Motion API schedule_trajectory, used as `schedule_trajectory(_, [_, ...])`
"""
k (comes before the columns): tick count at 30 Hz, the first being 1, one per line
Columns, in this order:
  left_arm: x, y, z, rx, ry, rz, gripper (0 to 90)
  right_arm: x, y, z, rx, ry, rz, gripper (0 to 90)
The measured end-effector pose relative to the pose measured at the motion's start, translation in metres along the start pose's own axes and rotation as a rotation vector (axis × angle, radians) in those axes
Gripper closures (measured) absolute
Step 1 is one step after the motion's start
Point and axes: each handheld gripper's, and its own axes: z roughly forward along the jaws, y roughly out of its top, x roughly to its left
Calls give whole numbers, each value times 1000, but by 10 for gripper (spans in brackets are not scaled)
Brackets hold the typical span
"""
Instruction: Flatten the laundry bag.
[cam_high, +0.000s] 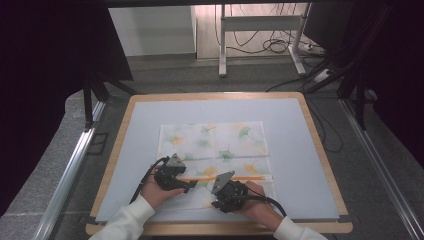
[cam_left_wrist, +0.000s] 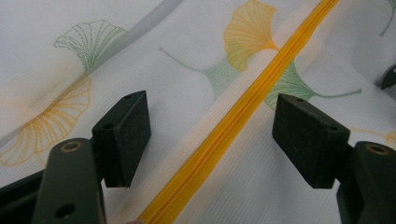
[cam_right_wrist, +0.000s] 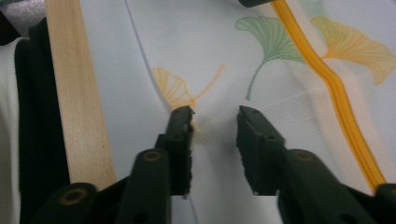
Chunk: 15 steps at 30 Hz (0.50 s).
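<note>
a mesh pouch (cam_high: 216, 150) lay flat mid-desk (cam_high: 300, 150). the left hand-held gripper (cam_high: 191, 186) hung wide open astride the yellow zipper (cam_left_wrist: 224, 135), likely to steady it. the right hand-held gripper (cam_right_wrist: 214, 122), half closed, bracketed a pouch fold near the front edge; contact was unclear. the zipper pull was hidden.

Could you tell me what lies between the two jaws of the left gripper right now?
In the left gripper view, the orange zipper of the leaf-printed white cloth runs diagonally between the open jaws of the left gripper, untouched by either pad.
</note>
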Motion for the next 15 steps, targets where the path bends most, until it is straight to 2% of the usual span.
schedule_trajectory(3, [0,0,0,0,0,-1,281,-2,0,0,-1,6,11,774])
schedule_trajectory(6, [0,0,-1,0,17,7,300,-4,-1,0,-7,22,14,861])
schedule_trajectory(9, [-2,-1,-7,-18,49,21,304,-5,-1,0,-11,25,20,882])
schedule_trajectory(15, [-4,-4,-28,-74,53,18,327,-7,-4,-2,-35,39,51,892])
